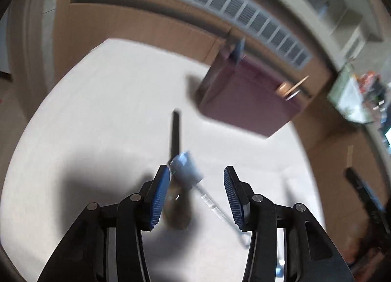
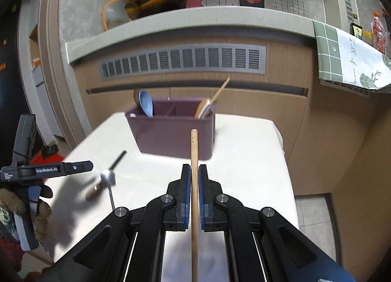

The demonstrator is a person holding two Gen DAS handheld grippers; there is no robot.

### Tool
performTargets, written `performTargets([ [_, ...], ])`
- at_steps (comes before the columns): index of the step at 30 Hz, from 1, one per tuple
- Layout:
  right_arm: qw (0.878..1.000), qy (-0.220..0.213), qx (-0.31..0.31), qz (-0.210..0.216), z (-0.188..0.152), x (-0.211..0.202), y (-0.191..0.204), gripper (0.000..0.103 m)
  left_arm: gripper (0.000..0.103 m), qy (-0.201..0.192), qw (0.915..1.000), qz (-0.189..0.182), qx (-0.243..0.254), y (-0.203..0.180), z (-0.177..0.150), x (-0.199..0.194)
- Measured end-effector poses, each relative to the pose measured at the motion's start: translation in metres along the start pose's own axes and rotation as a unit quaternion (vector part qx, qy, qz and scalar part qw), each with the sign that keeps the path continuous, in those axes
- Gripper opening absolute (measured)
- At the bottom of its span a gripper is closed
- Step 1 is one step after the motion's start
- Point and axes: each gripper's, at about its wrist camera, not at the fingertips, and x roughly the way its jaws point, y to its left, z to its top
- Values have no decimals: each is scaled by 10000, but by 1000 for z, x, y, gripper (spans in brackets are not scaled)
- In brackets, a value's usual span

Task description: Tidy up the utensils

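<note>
- The right gripper [image 2: 194,181] clamps a bamboo chopstick [image 2: 194,159] between its blue pads; the stick runs straight up the middle of the right wrist view, its tip pointing at the purple holder [image 2: 171,132] and overlapping that box's front wall in the picture.
- The left gripper [image 1: 196,191] hangs over the white table [image 1: 97,110] with its fingers spread wide, gripping nothing; the left wrist view is blurred.
- Between and just beyond those spread fingers, nearer than the holder, lie a dark-handled spoon [image 1: 175,135] with a brownish bowl and a metal utensil with a square pale head [image 1: 187,168]; the two cross each other on the tabletop.
- In the right wrist view the same pair lies left of the holder and in front of it, the spoon [image 2: 107,174] and the metal utensil [image 2: 108,179] touching.
- The holder stands toward the table's far edge, divided into compartments.
- A blue spoon [image 2: 146,106] stands at the holder's left end; a wooden spoon [image 2: 205,108] leans at its right end, with a thin stick [image 2: 221,90] rising above the rim beside it.
- Behind the holder, a wood-toned cabinet front carries a long grey vent [image 2: 183,63].
</note>
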Motion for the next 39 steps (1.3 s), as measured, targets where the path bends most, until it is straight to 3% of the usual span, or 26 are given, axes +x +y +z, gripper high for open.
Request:
performTargets([
  [4, 9999, 162, -4, -10, -15, 5, 3, 5, 47, 236, 9991, 311, 190, -16, -9, 20],
  [8, 9995, 289, 89, 25, -24, 8, 0, 5, 47, 152, 9986, 415, 283, -28, -2, 34],
  [15, 9991, 365, 217, -1, -31, 12, -8, 5, 47, 393, 9919, -63, 1209, -56, -1, 59],
  [17, 9991, 359, 213, -64, -32, 12, -9, 5, 47, 266, 9934, 99, 1108, -55, -2, 55],
  [21, 9990, 343, 210, -182, -37, 10, -14, 5, 47, -78, 9991, 136, 395, -36, -10, 23],
  [24, 9987, 403, 306, -88, -40, 12, -17, 5, 47, 150, 9995, 3, 270, -30, -23, 12],
  [27, 9986, 415, 335, -4, -42, 15, -16, 5, 47, 328, 9992, 117, 189, -24, -24, 19],
  [29, 9987, 415, 290, -17, -42, 16, -14, 5, 47, 281, 9991, 217, 216, -25, -18, 24],
  [39, 9978, 561, 345, -81, -50, 22, -18, 5, 47, 491, 9957, -17, 783, -49, 15, 67],
])
